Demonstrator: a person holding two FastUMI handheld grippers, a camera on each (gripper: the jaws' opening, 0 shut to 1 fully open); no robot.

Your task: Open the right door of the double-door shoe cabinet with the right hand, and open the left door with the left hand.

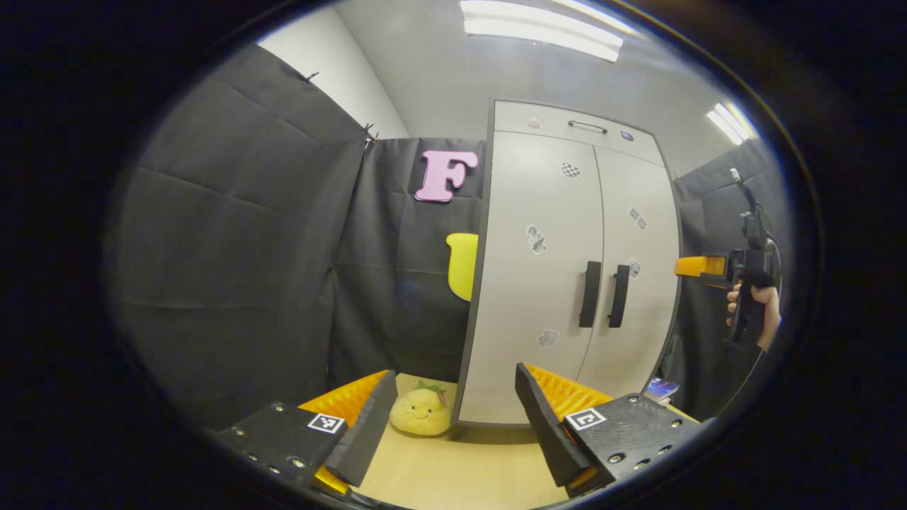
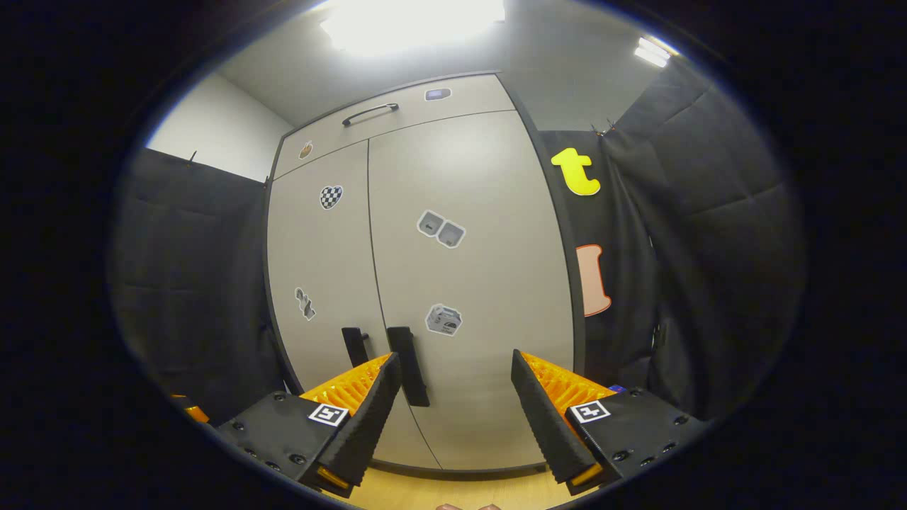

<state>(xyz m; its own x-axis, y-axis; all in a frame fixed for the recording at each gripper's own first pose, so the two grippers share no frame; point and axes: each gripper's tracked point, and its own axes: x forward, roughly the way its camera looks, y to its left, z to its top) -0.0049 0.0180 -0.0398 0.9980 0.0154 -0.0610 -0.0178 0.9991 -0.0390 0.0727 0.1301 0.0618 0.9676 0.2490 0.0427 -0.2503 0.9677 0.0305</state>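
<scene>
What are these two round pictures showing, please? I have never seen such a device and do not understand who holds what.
A person holds a two-finger gripper in each hand; a camera rides on each. The left gripper is open and holds nothing. The right gripper is also open, close to the right door handle of the shoe cabinet, whose doors are shut. The left gripper view also shows the hand holding the right gripper. On the table sits a yellow plush toy.

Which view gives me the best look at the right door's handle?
The left gripper view: the right door handle stands whole and unobstructed beside the left door handle. In the right gripper view the handle looms closer, but that gripper's own finger overlaps its lower edge.
</scene>
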